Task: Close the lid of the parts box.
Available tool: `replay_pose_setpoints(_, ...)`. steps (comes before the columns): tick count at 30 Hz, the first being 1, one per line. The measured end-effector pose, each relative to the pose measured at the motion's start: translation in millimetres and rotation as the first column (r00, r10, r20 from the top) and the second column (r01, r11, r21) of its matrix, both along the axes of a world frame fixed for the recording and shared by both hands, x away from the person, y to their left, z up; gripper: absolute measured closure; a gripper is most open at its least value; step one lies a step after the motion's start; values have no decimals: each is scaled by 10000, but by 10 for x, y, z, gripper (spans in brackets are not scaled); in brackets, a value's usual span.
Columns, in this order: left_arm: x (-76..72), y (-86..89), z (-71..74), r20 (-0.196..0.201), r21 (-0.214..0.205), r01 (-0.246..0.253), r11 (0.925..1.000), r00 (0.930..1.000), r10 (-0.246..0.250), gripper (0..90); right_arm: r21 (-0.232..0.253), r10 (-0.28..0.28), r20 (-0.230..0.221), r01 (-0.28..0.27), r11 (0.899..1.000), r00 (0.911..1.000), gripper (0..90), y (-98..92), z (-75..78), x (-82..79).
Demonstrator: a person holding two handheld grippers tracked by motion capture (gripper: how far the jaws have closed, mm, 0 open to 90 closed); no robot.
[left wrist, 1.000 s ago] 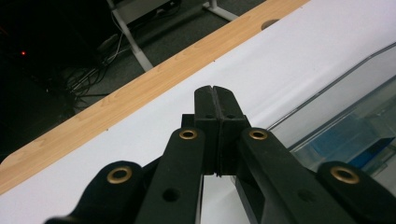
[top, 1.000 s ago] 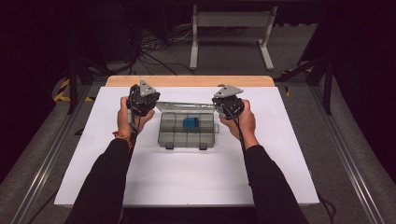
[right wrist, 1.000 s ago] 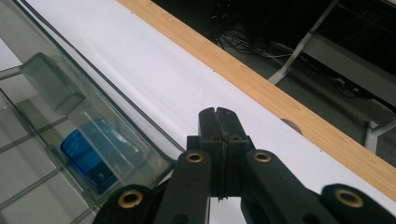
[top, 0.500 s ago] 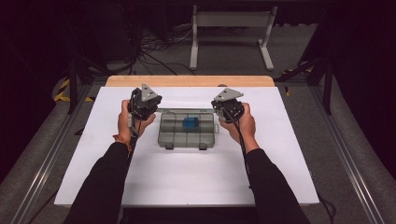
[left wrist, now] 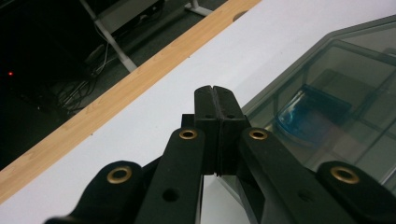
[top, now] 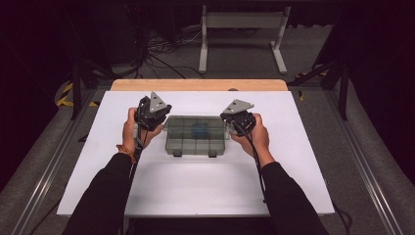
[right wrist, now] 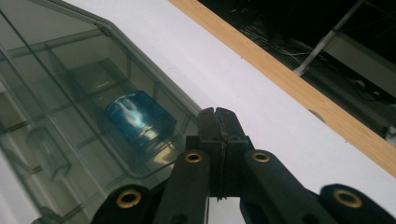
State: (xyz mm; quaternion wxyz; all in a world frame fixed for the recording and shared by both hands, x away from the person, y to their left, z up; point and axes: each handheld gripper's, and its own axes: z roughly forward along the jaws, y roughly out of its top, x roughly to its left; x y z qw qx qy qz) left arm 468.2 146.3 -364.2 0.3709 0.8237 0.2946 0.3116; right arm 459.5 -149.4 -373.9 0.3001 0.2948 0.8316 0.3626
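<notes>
left hand-held gripper (left wrist: 215,100) pinched together | right hand-held gripper (right wrist: 220,122) likewise | smoky clear compartment box (top: 196,134), lid down

The right gripper (right wrist: 220,116) has its two black jaws pressed together. Just beside them is a clear lidded box (right wrist: 60,70). Inside is a blue object (right wrist: 139,119).

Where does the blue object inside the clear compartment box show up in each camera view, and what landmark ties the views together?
High view: the blue object sits at picture centre, in the box's far row, under the lid.
Left gripper view: blue object right of centre, beyond the shut jaws.
Right gripper view: blue object left of centre, beside the jaws.
Shared landmark: the wooden table edge.
</notes>
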Motion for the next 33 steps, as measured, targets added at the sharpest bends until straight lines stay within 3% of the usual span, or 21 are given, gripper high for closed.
replay_pose_setpoints(5,-89,14,-9,-118,145,506,9986,9987,-504,898,117,319,-166,-317,9994,9994,900,-2,-5,-68)
replay_pose_setpoints(17,-270,22,-93,-609,350,1628,9860,9852,-1605,899,-1,1012,-992,-1018,9948,9899,900,-40,-90,-199)
replay_pose_setpoints(26,-290,15,-258,-904,692,1704,9829,9823,-1639,899,-74,1115,-1387,-1136,9935,9840,900,-14,-183,-216)
replay_pose_setpoints(33,-296,30,-380,-1084,613,1729,9830,9802,-1656,899,-119,1264,-1556,-1298,9915,9797,900,31,-287,-245)
